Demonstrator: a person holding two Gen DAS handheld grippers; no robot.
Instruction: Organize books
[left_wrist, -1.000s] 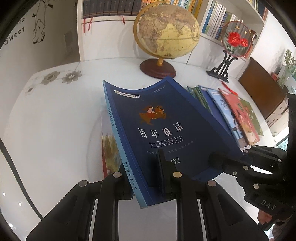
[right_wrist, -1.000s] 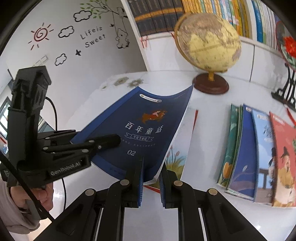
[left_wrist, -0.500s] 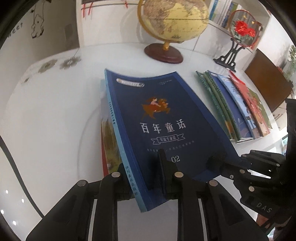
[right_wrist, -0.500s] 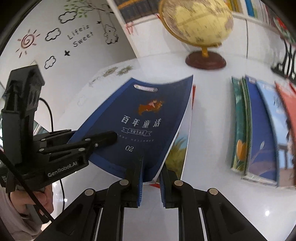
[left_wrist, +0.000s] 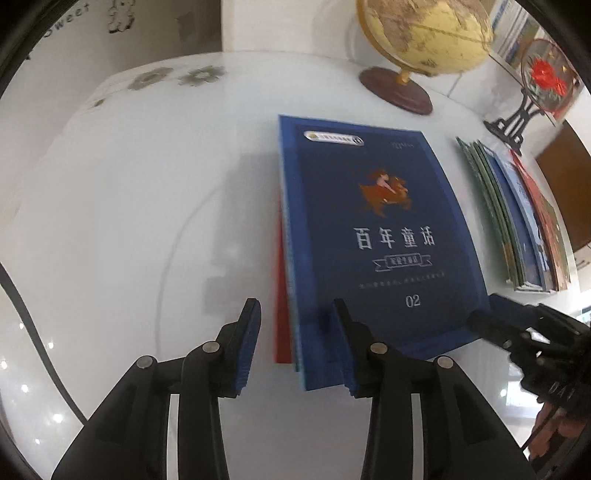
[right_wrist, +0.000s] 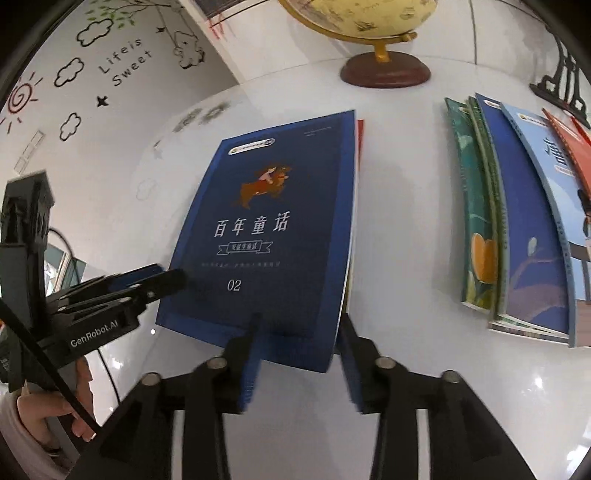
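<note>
Left gripper (left_wrist: 295, 314) jaws just opened, straddling blue book (left_wrist: 373, 236) corner, pads off. Right gripper (right_wrist: 301, 325) likewise opened, released. Book flat atop red-edged book (left_wrist: 281, 295).

Each camera rides on its own gripper and looks forward and steeply down along the two fingers, close above the white surface (left_wrist: 122, 206). The left wrist view sits near the dark blue book (left_wrist: 373, 236) at its spine corner, with the right gripper (left_wrist: 491, 317) entering at 3 o'clock. The right wrist view sits near the same book's (right_wrist: 273, 229) opposite near corner, with the left gripper (right_wrist: 166, 280) entering at 9 o'clock. Both views share that book, the globe (left_wrist: 424, 33) toward 12 to 1 o'clock — cropped in the right view (right_wrist: 369, 14) — and the fanned row of books (left_wrist: 517, 218) at 2 to 3 o'clock (right_wrist: 517, 221).
</note>
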